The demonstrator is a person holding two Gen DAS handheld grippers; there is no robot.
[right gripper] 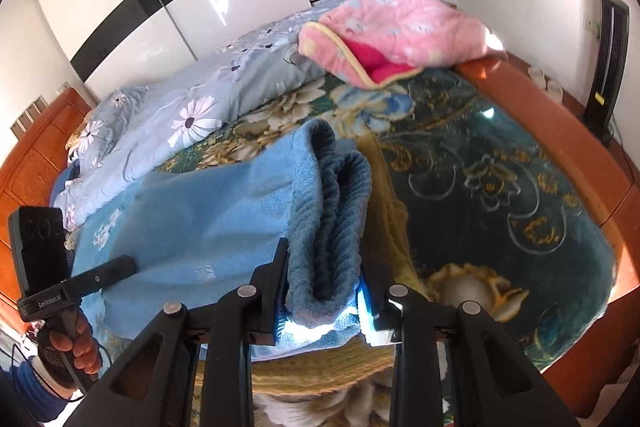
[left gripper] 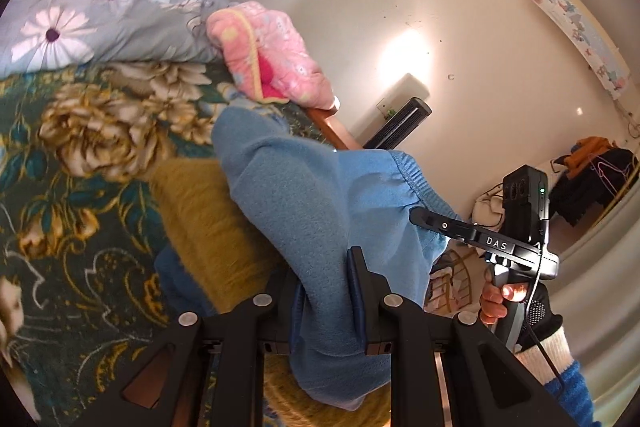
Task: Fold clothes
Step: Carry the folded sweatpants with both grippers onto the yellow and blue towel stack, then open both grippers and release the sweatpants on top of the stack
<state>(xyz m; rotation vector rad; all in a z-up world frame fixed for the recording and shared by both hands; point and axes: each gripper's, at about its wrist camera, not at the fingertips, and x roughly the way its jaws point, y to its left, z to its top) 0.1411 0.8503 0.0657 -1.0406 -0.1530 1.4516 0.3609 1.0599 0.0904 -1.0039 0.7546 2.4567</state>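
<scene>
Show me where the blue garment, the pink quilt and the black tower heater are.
blue garment (left gripper: 320,195): left wrist view, on the fleece panel ahead of the fingers.
pink quilt (right gripper: 404,27): right wrist view, on its patterned top side.
tower heater (right gripper: 606,67): right wrist view, on the middle of its upright body.

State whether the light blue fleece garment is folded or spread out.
Neither: the light blue fleece garment hangs bunched between the left gripper and right gripper, its ribbed hem doubled over.
</scene>
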